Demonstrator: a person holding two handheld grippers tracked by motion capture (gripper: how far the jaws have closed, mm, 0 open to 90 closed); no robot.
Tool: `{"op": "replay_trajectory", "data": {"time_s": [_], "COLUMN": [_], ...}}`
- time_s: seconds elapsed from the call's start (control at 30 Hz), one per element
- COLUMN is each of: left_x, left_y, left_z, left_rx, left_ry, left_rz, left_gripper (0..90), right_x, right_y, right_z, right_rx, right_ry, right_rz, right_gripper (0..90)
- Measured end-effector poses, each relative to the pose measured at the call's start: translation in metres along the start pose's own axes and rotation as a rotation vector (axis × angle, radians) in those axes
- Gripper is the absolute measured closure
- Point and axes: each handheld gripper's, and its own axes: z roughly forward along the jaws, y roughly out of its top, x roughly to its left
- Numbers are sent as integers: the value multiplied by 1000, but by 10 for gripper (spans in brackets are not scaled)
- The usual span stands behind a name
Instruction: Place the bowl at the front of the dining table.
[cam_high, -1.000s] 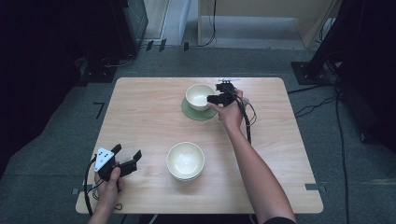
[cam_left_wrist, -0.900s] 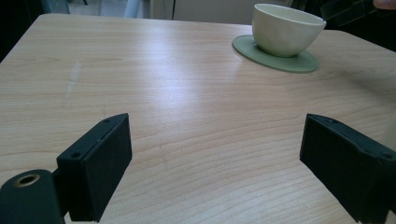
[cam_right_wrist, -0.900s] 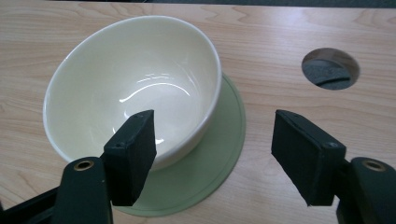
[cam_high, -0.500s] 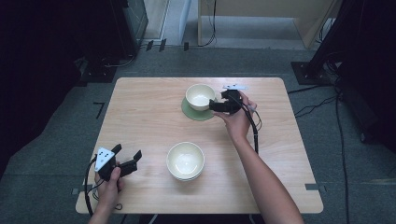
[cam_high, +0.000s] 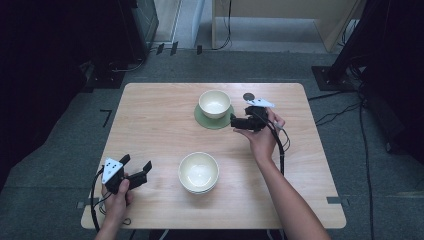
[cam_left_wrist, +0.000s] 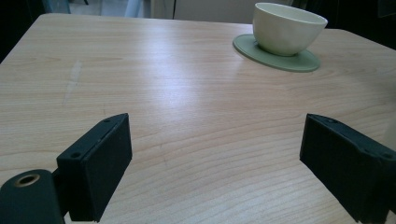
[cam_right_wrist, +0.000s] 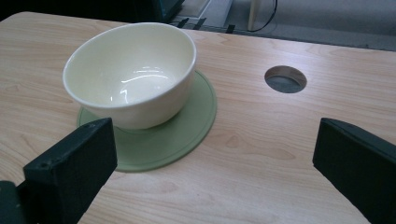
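A cream bowl (cam_high: 214, 103) stands upright on a round green coaster (cam_high: 214, 120) at the far middle of the wooden table; in the right gripper view the bowl (cam_right_wrist: 130, 74) and coaster (cam_right_wrist: 187, 126) lie just ahead and to the left. My right gripper (cam_high: 234, 122) hovers right of the coaster, pointing at it. Its jaws have just been opening and stand wide apart (cam_right_wrist: 215, 140) with nothing between them. My left gripper (cam_high: 136, 162) rests open and empty near the front left edge (cam_left_wrist: 217, 135). From there the bowl (cam_left_wrist: 287, 28) shows far off.
A second cream bowl (cam_high: 199, 171) sits near the table's front middle, between the two hands. A round cable hole (cam_high: 248, 96) pierces the tabletop (cam_high: 150, 120) just behind the right gripper. Dark furniture and cables surround the table on the floor.
My right gripper has drawn back from the far bowl's rim toward the right and nearer side, and its jaws have spread apart. The bowl stays on the coaster. The left hand has not moved.
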Motion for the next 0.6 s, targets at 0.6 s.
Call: {"op": "replay_trajectory", "data": {"time_s": [0.6], "left_x": [-1], "left_y": [0], "left_z": [0], "left_rx": [3], "left_ry": [4], "left_rz": [4], "left_gripper": [89], "right_x": [-23], "right_y": [-30], "right_z": [-36], "right_rx": [-11], "right_ry": [-64], "right_rz": [-16], "right_gripper": [0]}}
